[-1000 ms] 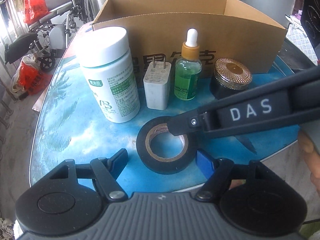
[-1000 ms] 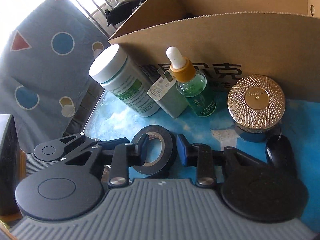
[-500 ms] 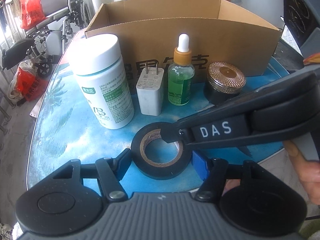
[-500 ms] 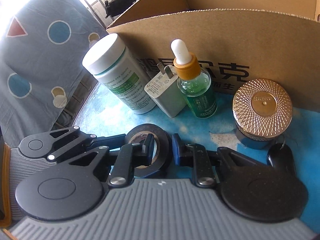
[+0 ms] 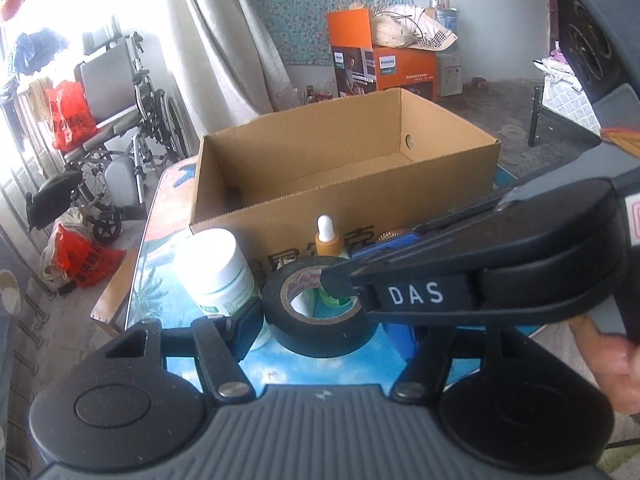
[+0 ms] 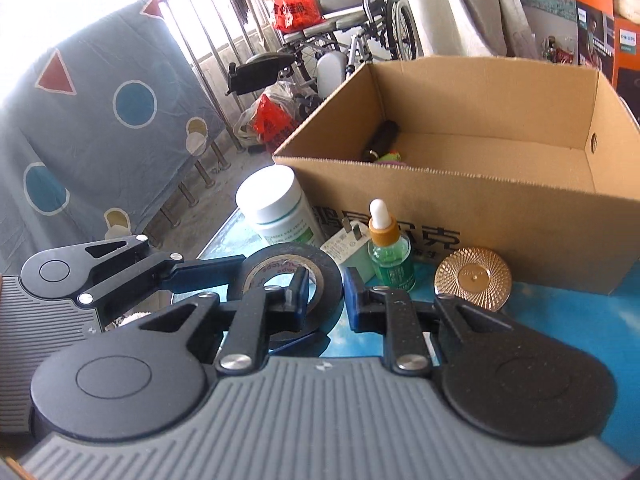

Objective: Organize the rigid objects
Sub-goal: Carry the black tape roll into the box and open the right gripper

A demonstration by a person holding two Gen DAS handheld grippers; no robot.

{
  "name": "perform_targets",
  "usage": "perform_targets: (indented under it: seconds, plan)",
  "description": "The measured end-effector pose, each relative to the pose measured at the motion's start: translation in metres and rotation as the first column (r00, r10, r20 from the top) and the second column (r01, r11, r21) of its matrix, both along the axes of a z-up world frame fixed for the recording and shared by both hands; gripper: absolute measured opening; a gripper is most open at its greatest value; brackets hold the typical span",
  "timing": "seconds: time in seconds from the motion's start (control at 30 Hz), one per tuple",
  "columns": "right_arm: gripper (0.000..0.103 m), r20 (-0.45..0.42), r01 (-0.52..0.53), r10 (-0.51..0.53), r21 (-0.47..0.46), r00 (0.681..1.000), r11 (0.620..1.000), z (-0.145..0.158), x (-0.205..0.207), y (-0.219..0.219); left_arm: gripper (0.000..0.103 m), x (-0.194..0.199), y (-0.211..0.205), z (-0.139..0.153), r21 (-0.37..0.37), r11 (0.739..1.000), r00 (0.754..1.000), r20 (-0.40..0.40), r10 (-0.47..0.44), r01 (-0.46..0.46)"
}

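A black tape roll (image 5: 320,334) (image 6: 276,258) hangs above the blue table (image 6: 560,320), held by both grippers. My left gripper (image 5: 324,332) is shut across its outer sides; only its left pad (image 5: 248,322) shows. My right gripper (image 6: 326,300) is shut on the roll's wall, one finger (image 6: 298,298) in the hole and the other outside. In the left wrist view the right gripper (image 5: 336,280) reaches in from the right. Behind stands an open cardboard box (image 5: 440,168) (image 6: 520,232).
In front of the box stand a white bottle (image 6: 276,208), a white charger (image 6: 344,250), a green dropper bottle (image 6: 390,256) and a gold-lidded jar (image 6: 472,278). A dark object (image 6: 382,140) lies inside the box. A wheelchair (image 5: 120,128) stands beyond the table.
Both grippers closed on the tape roll and rose with it off the table. The views now look over the box's front wall into it.
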State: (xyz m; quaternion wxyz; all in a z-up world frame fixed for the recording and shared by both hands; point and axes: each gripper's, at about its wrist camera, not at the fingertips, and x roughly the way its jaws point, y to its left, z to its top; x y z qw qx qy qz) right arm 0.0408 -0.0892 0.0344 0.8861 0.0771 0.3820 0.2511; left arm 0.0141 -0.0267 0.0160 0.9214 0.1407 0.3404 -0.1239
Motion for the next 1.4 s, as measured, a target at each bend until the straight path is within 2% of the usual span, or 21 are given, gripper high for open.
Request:
perform_targets:
  seconds: [0.13, 0.33, 0.43, 0.57, 0.67, 0.77, 0.93, 1.1, 1.4]
  plan:
    - [0.018, 0.090, 0.014, -0.014, 0.008, 0.996, 1.000, 0.036, 0.003, -0.019, 0.067, 0.009, -0.016, 0.028, 0.015, 1.000, 0.997, 0.068, -0.028, 0.027]
    - [0.018, 0.155, 0.018, -0.020, 0.014, 0.988, 1.000, 0.084, 0.032, -0.052, 0.067, 0.043, -0.040, 0.062, 0.017, 0.998, 0.991, 0.123, -0.060, 0.059]
    - [0.019, 0.130, 0.012, -0.013, 0.013, 0.991, 1.000, 0.100, 0.064, -0.070, 0.067, 0.074, -0.048, 0.072, 0.007, 0.997, 0.993, 0.093, -0.074, 0.073]
    - [0.019, 0.041, -0.008, 0.008, -0.005, 0.999, 1.000, 0.106, 0.120, -0.083, 0.067, 0.132, -0.051, 0.069, -0.001, 0.997, 0.997, -0.028, -0.078, 0.078]
    - [0.019, -0.064, -0.027, 0.025, -0.025, 0.998, 0.999, 0.094, 0.172, -0.082, 0.067, 0.178, -0.048, 0.057, -0.012, 0.998, 0.987, -0.149, -0.065, 0.064]
    - [0.019, -0.190, -0.039, 0.031, -0.038, 0.981, 0.999, 0.069, 0.223, -0.077, 0.067, 0.220, -0.041, 0.035, -0.028, 0.999, 0.963, -0.265, -0.048, 0.042]
    - [0.019, -0.335, -0.074, 0.046, -0.072, 0.941, 0.995, 0.011, 0.283, -0.052, 0.067, 0.272, -0.035, -0.005, 0.005, 1.000, 0.925, -0.380, -0.008, 0.011]
    - [0.018, -0.409, -0.083, 0.045, -0.077, 0.911, 0.994, -0.028, 0.327, -0.033, 0.067, 0.308, -0.032, -0.031, 0.063, 0.998, 0.908, -0.417, 0.044, -0.019]
    - [0.020, -0.442, -0.022, 0.015, -0.011, 0.897, 1.000, -0.068, 0.371, -0.024, 0.067, 0.344, -0.024, -0.059, 0.138, 0.988, 0.887, -0.445, 0.125, -0.071]
